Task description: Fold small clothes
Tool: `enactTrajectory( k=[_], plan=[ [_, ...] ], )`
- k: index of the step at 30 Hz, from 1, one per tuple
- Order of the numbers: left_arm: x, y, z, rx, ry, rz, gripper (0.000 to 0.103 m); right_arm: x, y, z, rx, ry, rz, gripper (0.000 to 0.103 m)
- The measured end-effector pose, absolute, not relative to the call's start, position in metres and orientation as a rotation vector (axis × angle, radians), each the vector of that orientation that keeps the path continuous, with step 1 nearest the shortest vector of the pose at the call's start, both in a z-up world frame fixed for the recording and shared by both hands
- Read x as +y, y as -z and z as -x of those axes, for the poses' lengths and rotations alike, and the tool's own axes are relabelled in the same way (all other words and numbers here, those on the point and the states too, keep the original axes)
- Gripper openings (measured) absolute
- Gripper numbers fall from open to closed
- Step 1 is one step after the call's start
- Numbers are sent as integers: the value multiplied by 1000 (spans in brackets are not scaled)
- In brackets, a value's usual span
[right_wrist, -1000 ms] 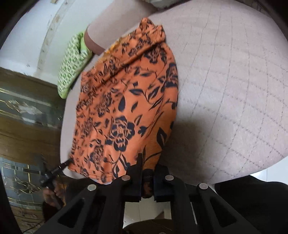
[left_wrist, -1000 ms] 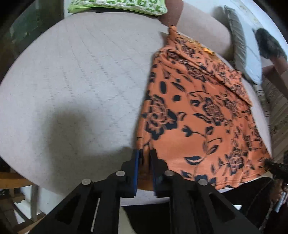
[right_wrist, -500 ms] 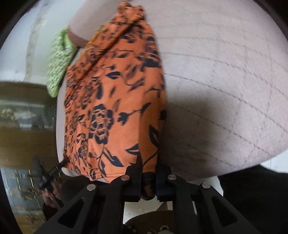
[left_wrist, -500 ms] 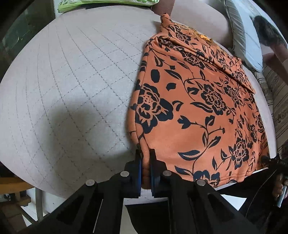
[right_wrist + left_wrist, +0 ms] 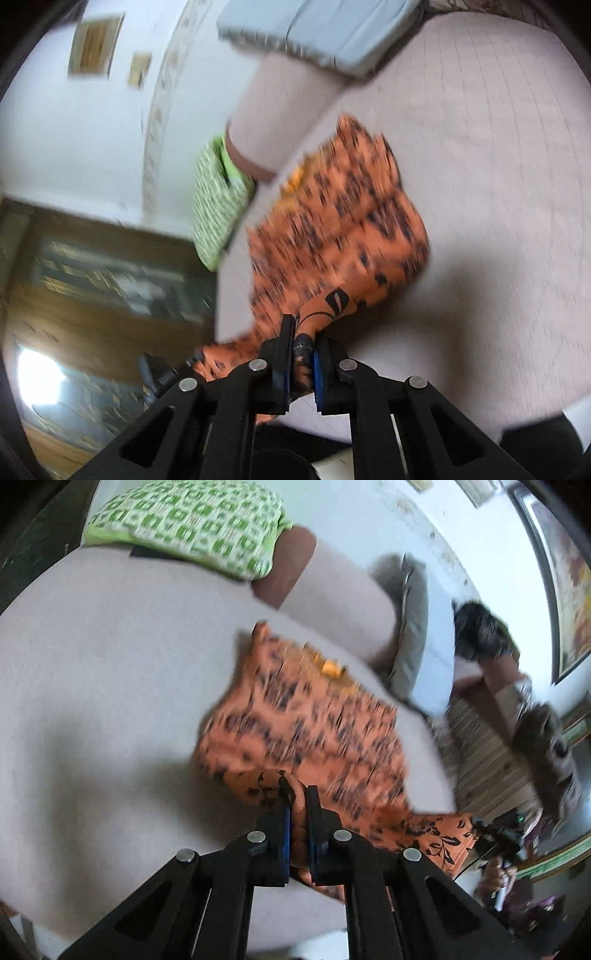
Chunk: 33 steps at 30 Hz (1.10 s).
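An orange garment with black flowers (image 5: 314,723) lies on a pale quilted bed (image 5: 110,686). My left gripper (image 5: 298,797) is shut on its near left corner and holds that hem lifted above the bed. My right gripper (image 5: 303,332) is shut on the near right corner of the same garment (image 5: 347,229), also lifted. The far end of the cloth still rests on the bed. Both views are blurred by motion.
A green and white patterned pillow (image 5: 192,520) lies at the far left of the bed, also seen in the right wrist view (image 5: 214,206). A grey-blue cushion (image 5: 325,26) leans at the headboard. A person (image 5: 517,709) sits at the right beside striped bedding.
Both grippers have risen and moved forward with the garment's near corners, lifting the near hem off the bed. The cloth now bunches toward its far end.
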<state>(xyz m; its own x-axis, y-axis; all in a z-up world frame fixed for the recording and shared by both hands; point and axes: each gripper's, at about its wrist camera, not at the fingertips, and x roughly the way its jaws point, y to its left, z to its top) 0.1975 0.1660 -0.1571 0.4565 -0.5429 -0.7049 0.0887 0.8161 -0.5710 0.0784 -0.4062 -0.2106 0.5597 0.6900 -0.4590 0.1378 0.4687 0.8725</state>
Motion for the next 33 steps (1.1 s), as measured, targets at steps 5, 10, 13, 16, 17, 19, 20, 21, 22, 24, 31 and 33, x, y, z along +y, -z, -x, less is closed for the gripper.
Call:
enactTrajectory(
  k=[5, 10, 13, 16, 17, 19, 20, 21, 22, 24, 31, 33],
  plan=[
    [152, 147, -289, 1026, 400, 517, 7, -436, 206, -152, 874, -355, -1145, 9],
    [141, 160, -383, 1053, 353, 520, 7, -455, 225, -250, 887, -269, -1175, 9],
    [137, 179, -430, 1080, 328, 539, 7, -461, 250, -311, 893, -218, -1213, 9],
    [131, 211, -475, 1145, 257, 513, 8, -464, 281, -365, 924, -173, -1236, 11],
    [131, 225, -488, 1181, 230, 513, 8, -464, 293, -379, 943, -168, -1270, 13],
    [132, 256, -505, 1254, 167, 513, 10, -462, 320, -406, 990, -171, -1336, 15],
    [134, 267, -507, 1270, 151, 532, 10, -460, 329, -414, 1004, -174, -1340, 16],
    [137, 274, -507, 1270, 146, 561, 11, -458, 338, -422, 1017, -179, -1331, 16],
    [141, 277, -503, 1246, 156, 614, 11, -457, 341, -425, 1018, -189, -1325, 17],
    [151, 267, -492, 1144, 191, 694, 16, -459, 342, -424, 976, -233, -1333, 17],
    [140, 183, -397, 742, 46, 651, 62, -492, 275, -367, 689, -151, -1251, 80],
    [114, 171, -363, 736, 46, 566, 71, -473, 253, -361, 748, -205, -1118, 80]
  ],
)
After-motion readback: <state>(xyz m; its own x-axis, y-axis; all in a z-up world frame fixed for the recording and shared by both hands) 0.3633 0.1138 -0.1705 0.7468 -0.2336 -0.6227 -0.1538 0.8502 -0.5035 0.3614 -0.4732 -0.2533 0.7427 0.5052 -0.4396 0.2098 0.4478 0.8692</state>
